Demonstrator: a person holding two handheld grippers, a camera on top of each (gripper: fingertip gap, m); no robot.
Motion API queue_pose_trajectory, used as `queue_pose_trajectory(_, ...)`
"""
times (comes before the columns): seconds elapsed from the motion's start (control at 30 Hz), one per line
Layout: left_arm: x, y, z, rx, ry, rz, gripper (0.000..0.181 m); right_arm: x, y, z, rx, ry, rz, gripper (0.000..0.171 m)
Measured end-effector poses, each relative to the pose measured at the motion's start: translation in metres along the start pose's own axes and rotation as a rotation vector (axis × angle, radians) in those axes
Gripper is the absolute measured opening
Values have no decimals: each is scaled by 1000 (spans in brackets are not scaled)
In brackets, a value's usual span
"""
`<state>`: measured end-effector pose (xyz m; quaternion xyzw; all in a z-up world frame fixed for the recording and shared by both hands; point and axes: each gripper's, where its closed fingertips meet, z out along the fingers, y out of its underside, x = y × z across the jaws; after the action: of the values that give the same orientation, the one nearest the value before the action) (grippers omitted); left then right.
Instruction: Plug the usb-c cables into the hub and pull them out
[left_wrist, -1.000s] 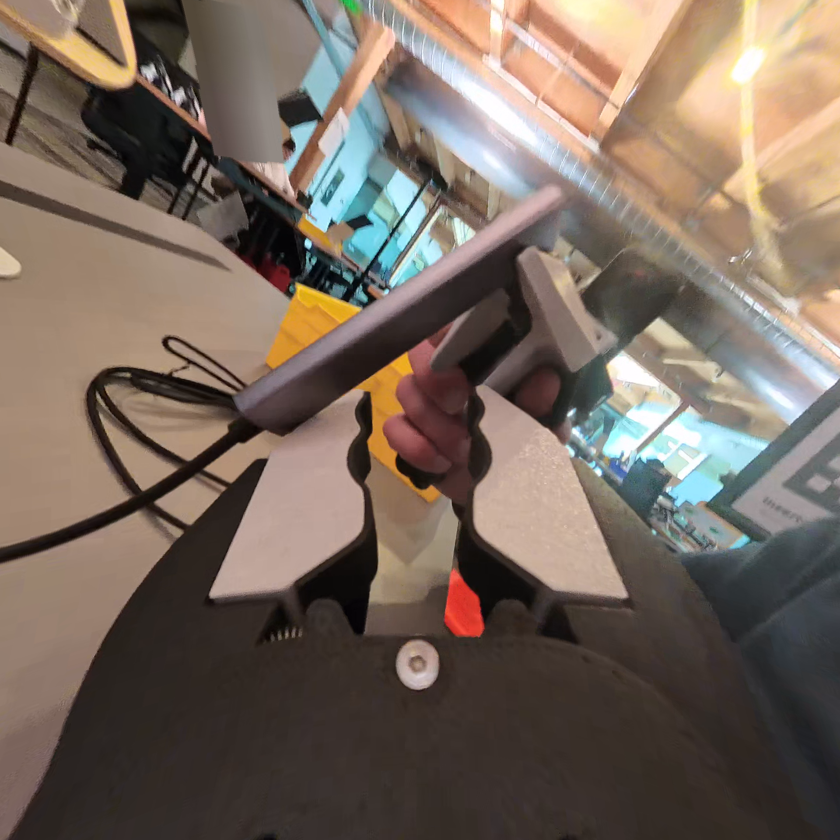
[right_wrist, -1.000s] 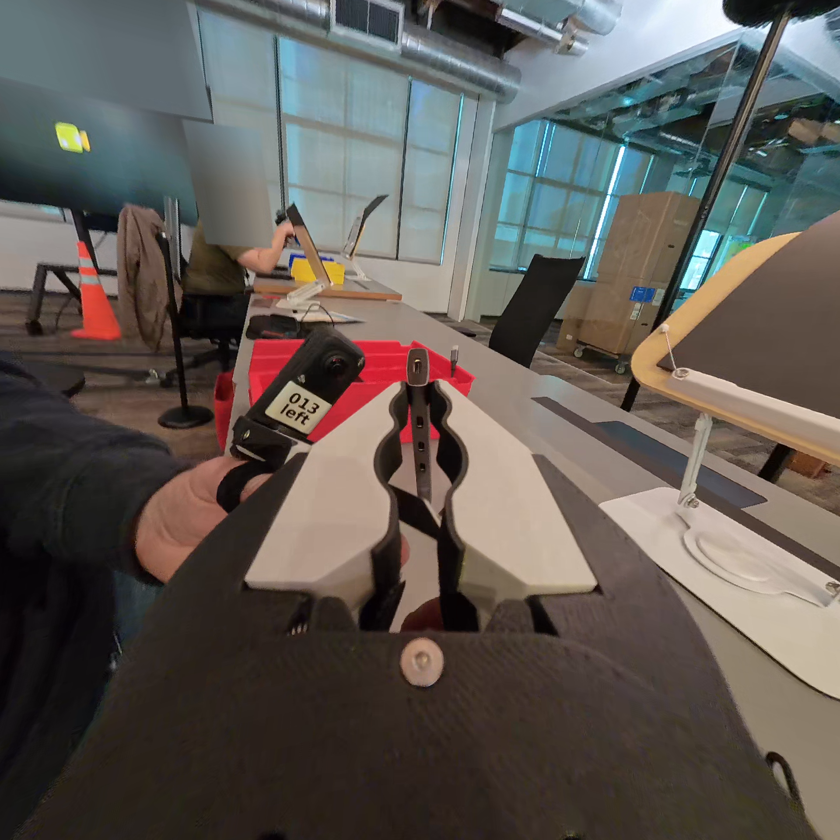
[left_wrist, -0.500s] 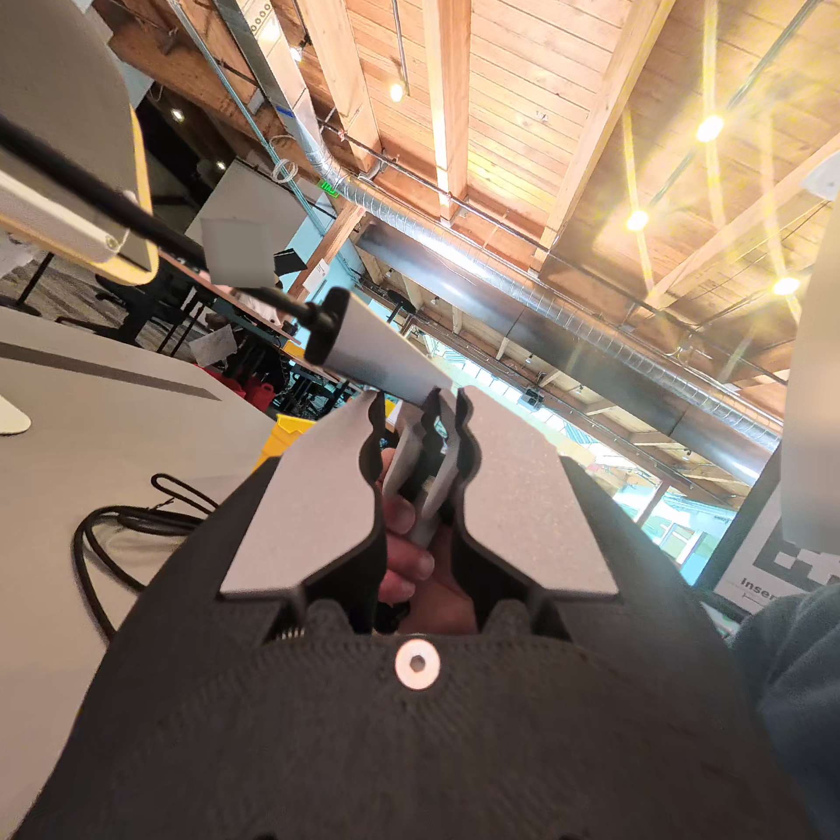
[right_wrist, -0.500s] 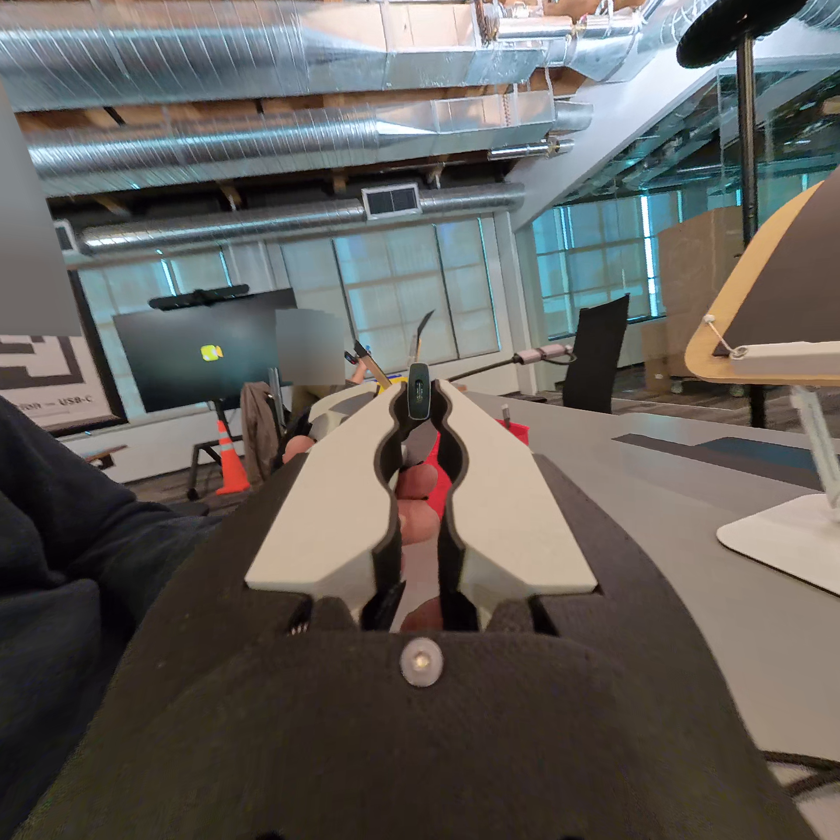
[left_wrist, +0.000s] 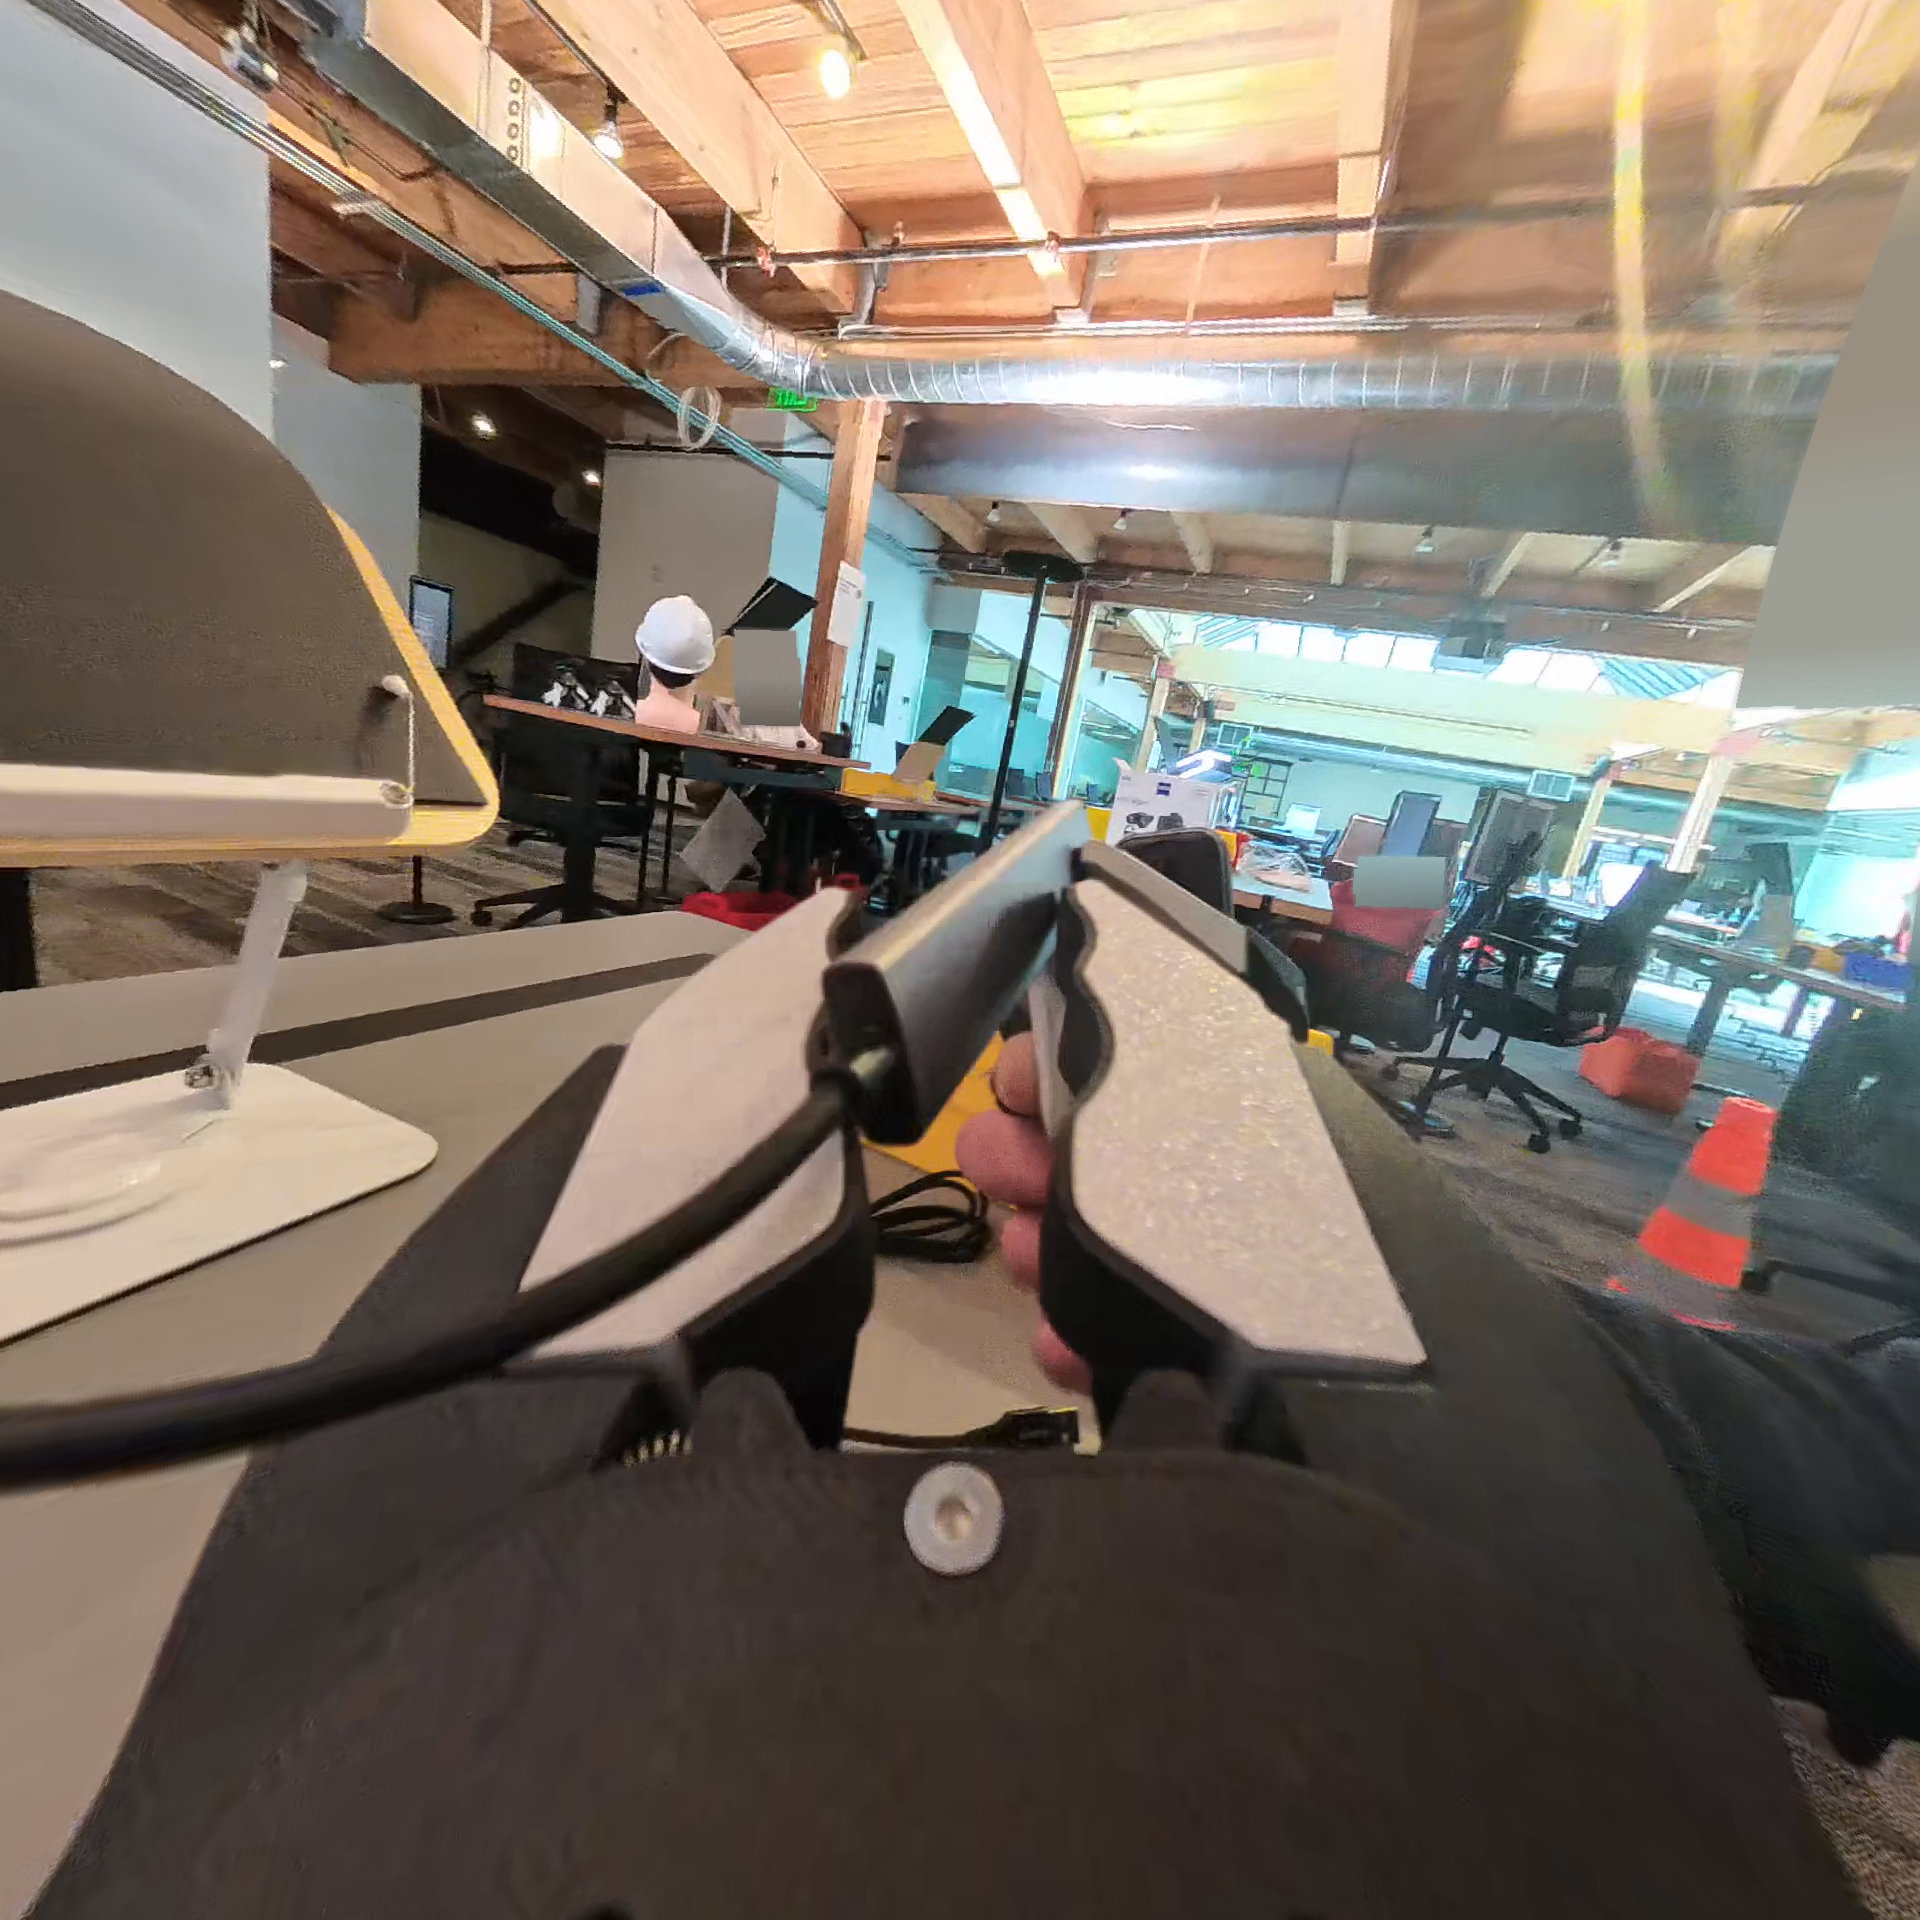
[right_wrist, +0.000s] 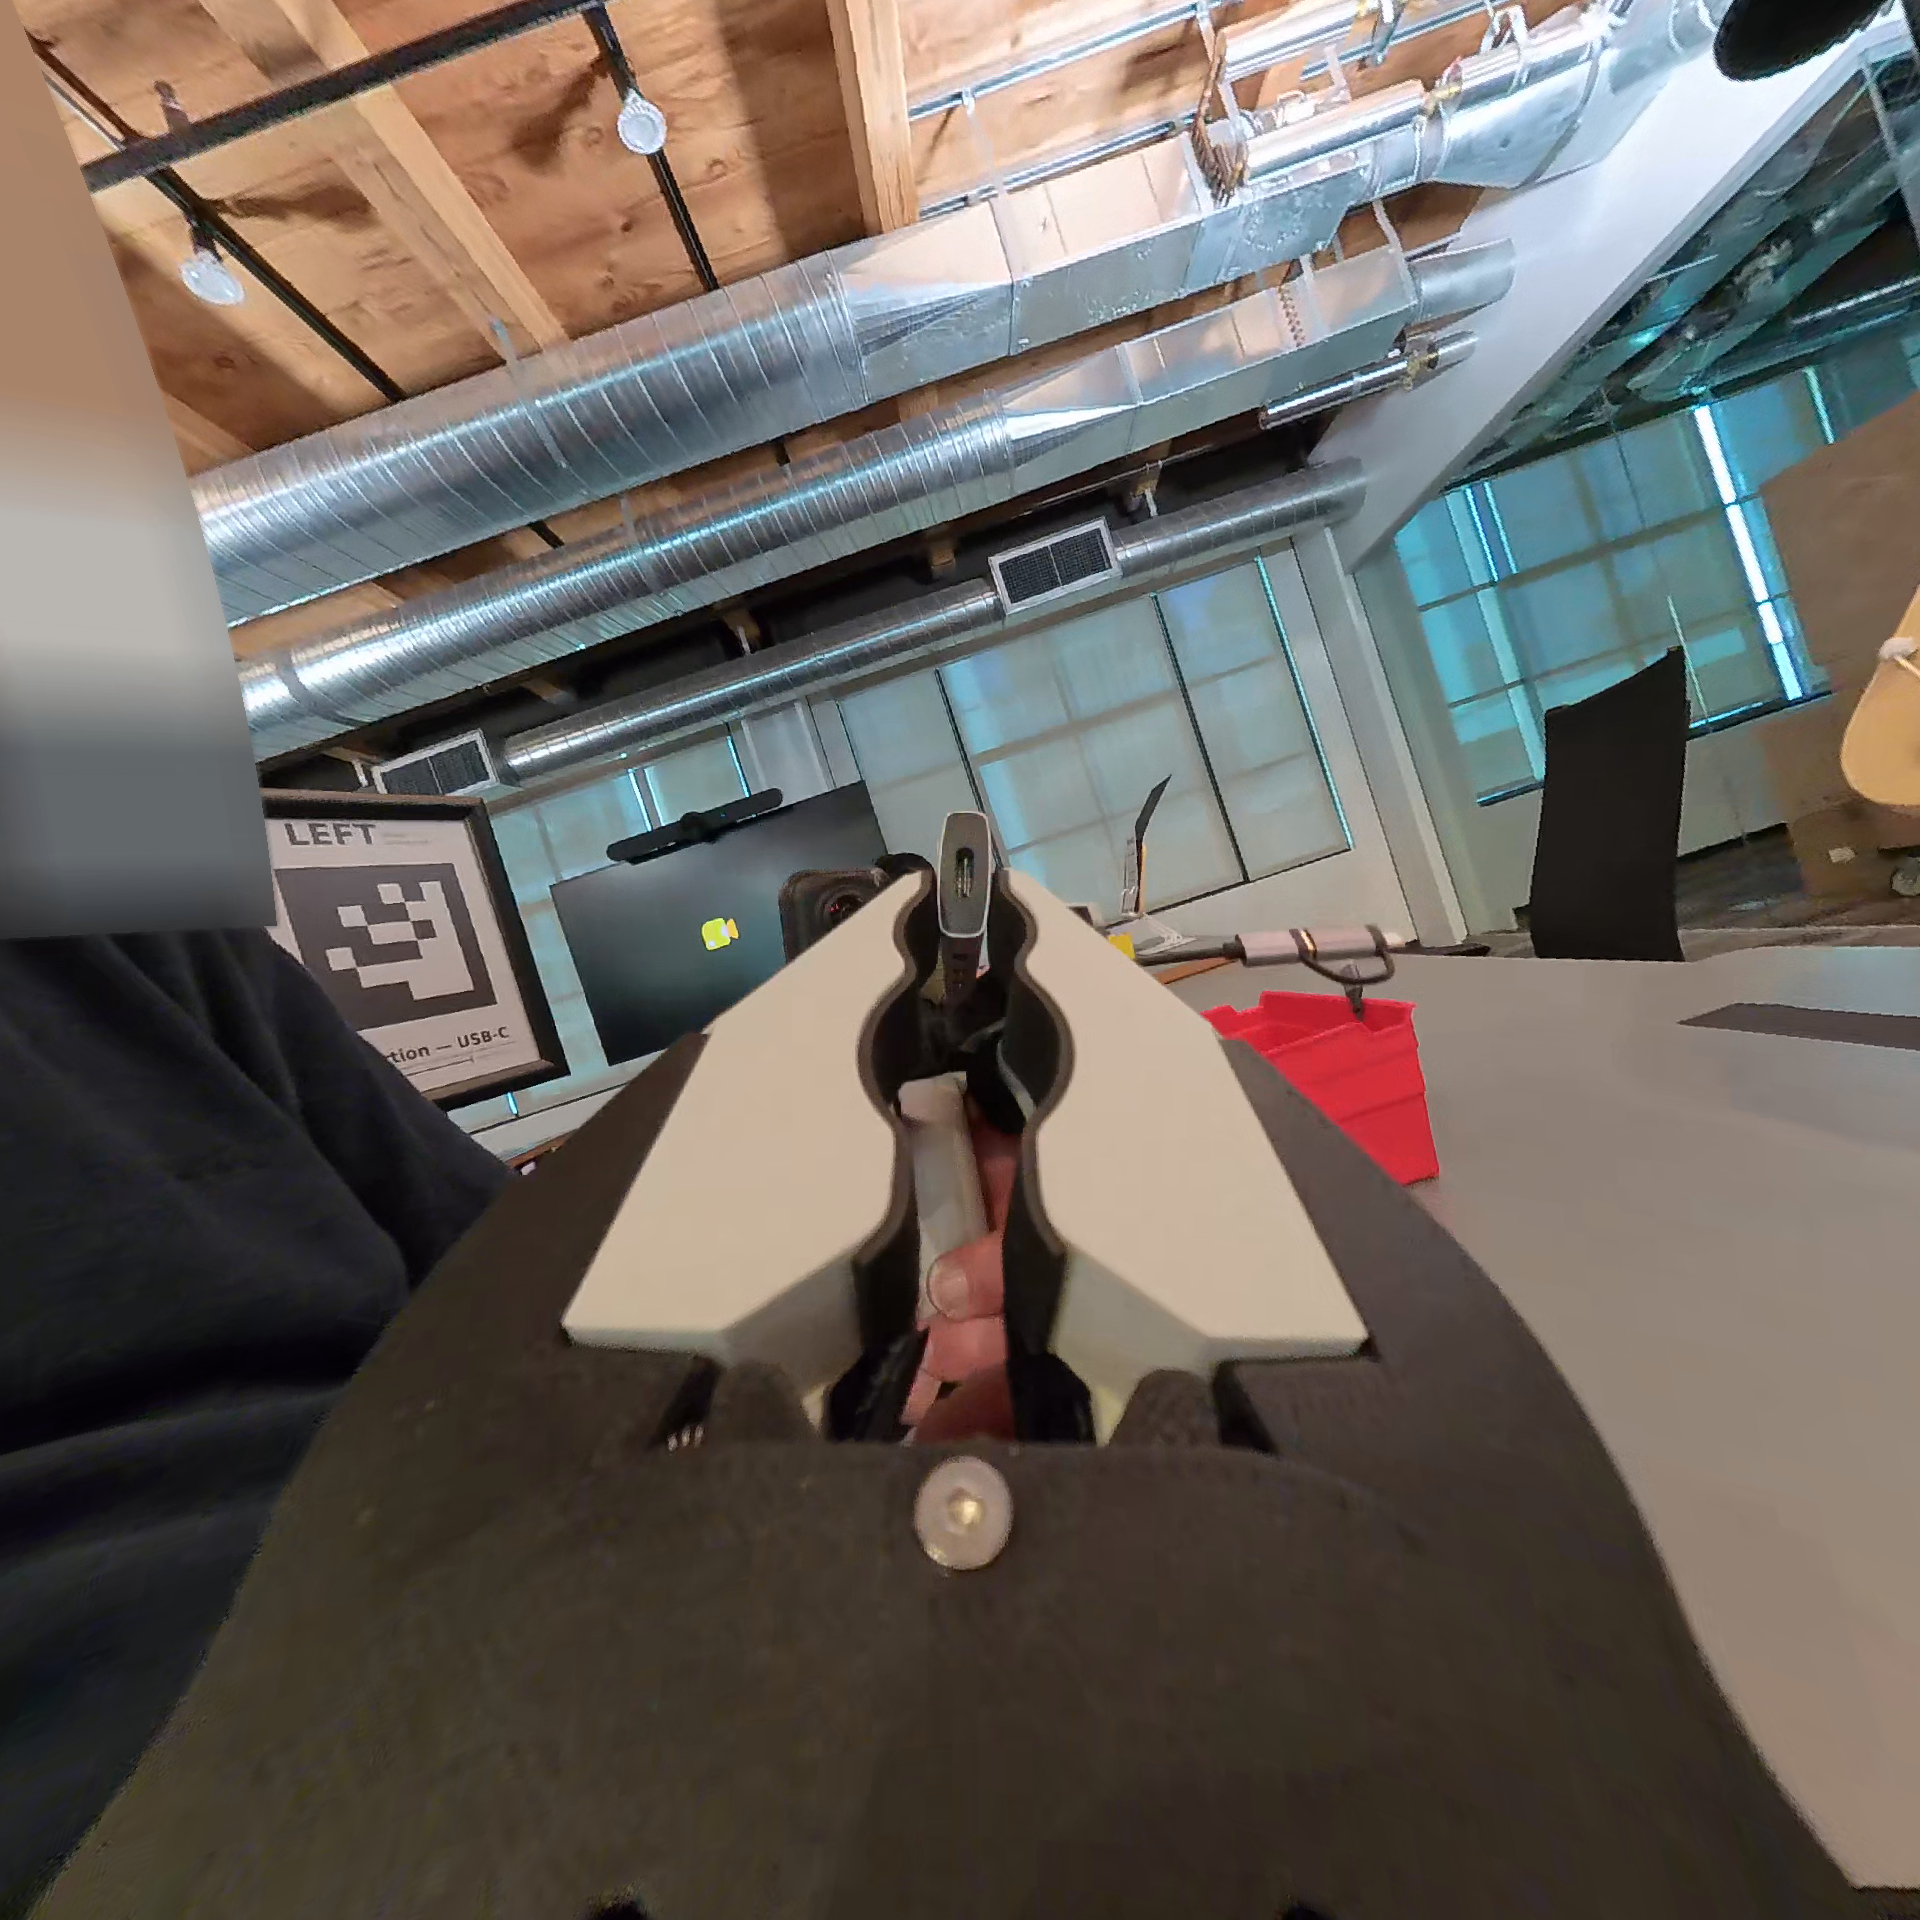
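Above the grey surface (left_wrist: 156, 1538), both the left claw (left_wrist: 951, 935) and the right claw (right_wrist: 961, 914) pinch the hub (left_wrist: 956, 966), which may twist or slip between them.

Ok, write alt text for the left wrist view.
The left gripper holds a grey hub between its fingers above a grey table, the hub's black cable trailing off to the left. A white stand sits at left, an open office behind.

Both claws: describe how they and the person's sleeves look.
Each claw, left claw and right claw, has two pale grey angular fingers with wavy black inner pads, on a textured black body with one silver screw. The sleeve is dark navy fabric.
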<state>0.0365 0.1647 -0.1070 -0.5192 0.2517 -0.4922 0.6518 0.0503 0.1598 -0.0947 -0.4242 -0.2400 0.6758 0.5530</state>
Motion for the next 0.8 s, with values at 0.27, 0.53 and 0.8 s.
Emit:
queue_pose_trajectory(0.27, 14, -1, -1, -19, 111, -44, 13, -2, 5, -5, 4, -62, 77, 6)
queue_pose_trajectory(0.53, 32, 0, 1, -78, 225, -52, 13, -16, 18, 1, -95, -146, 79, 6)
queue_pose_trajectory(0.8, 28, 1, -5, -129, 179, 75, 10, -12, 24, 2, -210, -89, -33, 12)
